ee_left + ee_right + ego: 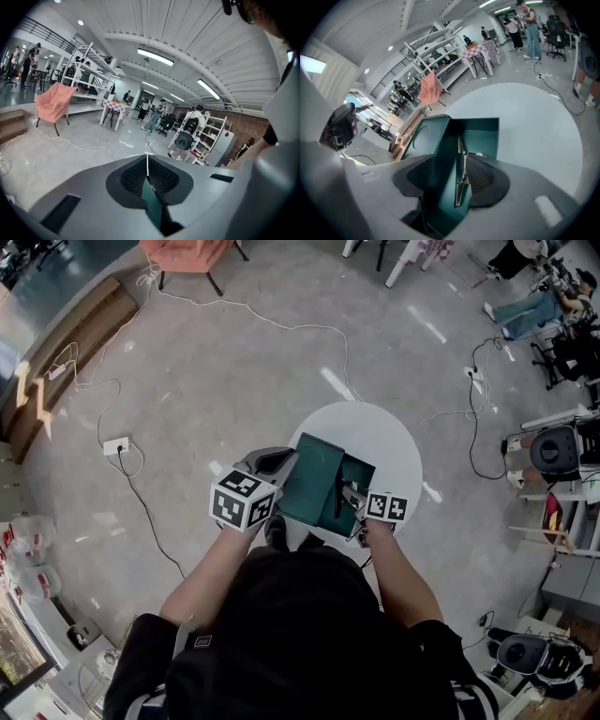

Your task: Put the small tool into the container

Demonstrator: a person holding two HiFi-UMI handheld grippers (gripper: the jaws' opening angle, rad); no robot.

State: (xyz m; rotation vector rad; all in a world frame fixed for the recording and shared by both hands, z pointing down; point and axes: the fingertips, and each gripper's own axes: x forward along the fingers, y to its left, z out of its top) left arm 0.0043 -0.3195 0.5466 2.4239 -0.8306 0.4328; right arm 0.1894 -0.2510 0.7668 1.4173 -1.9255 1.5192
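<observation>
person is standing over a round white table (398,442), a gripper in each hand. green container (362,472) is sitting on the tabletop with its lid (314,479) standing open and tilted toward the left side. left gripper (286,461) is reaching in at the lid's left edge; in the left gripper view its jaws are pinching together on a thin green sheet, the lid's edge, with the camera looking out across the room rather than down. right gripper (459,180) is sitting at the container's near right side. in the right gripper view its jaws are closing around the small tool (461,171), a slim metal strip lying along the right pad and pressing against a green panel that is filling the rest of the gap. tool is pointing forward past the jaw tips, just over the open green interior, right beside the raised lid; whether its tip is touching the inside is not showing. white cable (248,307) is trailing over the grey floor beyond the table, and a pink chair (184,253) is standing at the far edge.
</observation>
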